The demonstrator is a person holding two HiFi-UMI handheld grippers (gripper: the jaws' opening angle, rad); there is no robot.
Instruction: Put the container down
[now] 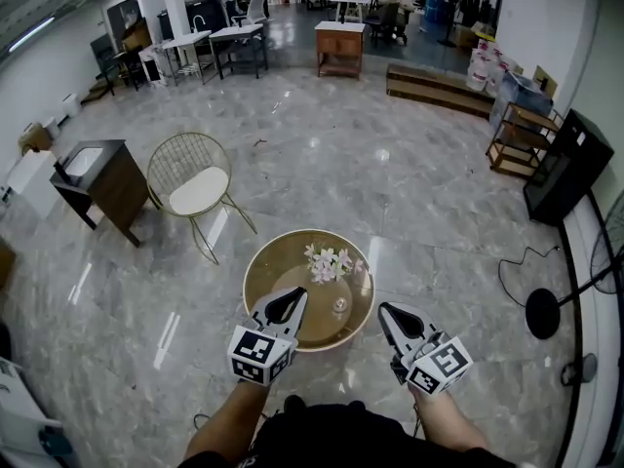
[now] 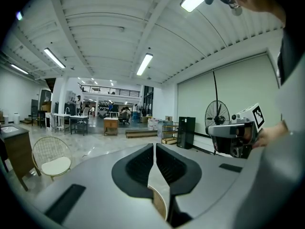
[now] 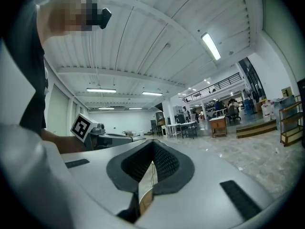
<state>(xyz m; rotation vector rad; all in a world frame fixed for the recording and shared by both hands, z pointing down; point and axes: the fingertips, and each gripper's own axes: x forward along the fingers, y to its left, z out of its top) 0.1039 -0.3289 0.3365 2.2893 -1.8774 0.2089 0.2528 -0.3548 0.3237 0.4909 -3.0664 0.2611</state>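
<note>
Holds the left gripper (image 1: 288,302) above the near-left part of the round counter (image 1: 273,266), with its fingers (image 2: 138,168) pressed together and nothing caught between them. Holds the right gripper (image 1: 388,312) just off the counter's near-right edge, over the marble floor (image 1: 409,193), with its fingers (image 3: 164,163) likewise closed tight on nothing. Shows a small clear container (image 1: 339,305) resting on the brown counter top, between the two grippers, apart from both and touched by neither. Shows a spray of pale pink flowers (image 1: 329,262) on the counter just beyond the container. Places a gold wire chair (image 1: 192,185) with a white seat on the floor off to the counter's far left, and a dark cabinet (image 1: 107,178) further left, beside that chair. Leaves unclear, at this size, what the container holds.
</note>
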